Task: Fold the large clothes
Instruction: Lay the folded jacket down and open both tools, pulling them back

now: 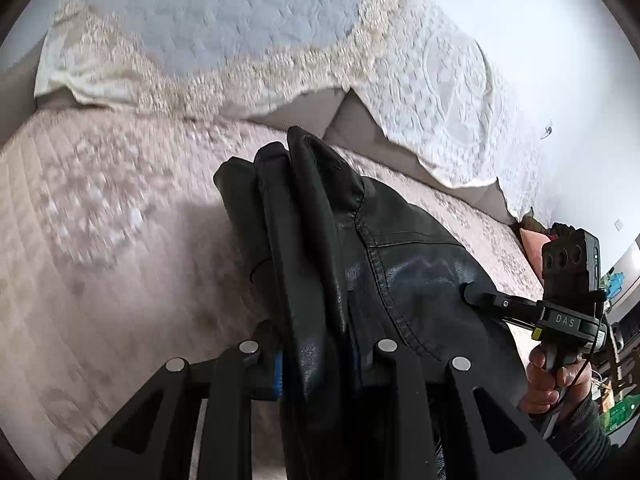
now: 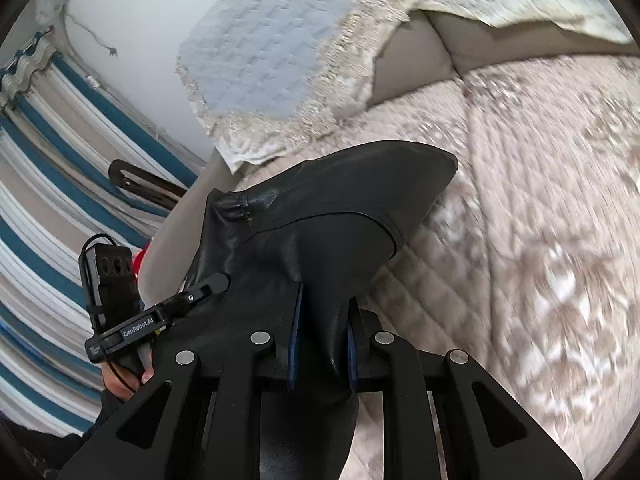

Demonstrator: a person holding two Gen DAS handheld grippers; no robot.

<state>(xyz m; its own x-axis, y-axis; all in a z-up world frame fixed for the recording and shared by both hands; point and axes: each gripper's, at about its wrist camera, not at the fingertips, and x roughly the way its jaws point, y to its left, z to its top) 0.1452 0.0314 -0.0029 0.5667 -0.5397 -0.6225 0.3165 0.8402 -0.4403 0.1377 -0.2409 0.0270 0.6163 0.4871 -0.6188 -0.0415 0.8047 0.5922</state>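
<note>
Both grippers are clamped on the black leather jacket (image 1: pixel 404 264), which is held over the quilted bed cover (image 1: pixel 100 240). The left gripper (image 1: pixel 320 360) pinches bunched folds; the right gripper (image 2: pixel 322 344) grips another edge, possibly a sleeve, as motion blurs the cover.

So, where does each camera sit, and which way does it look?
Left wrist: on the left gripper, looking down along its fingers at the black leather jacket they pinch, over the quilted bed cover; the right gripper and its hand show at the right.
Right wrist: on the right gripper, also clamped on the jacket; the left gripper shows at the left, before striped curtains.
Shared: jacket, bed cover, lace-edged pillow.
</note>
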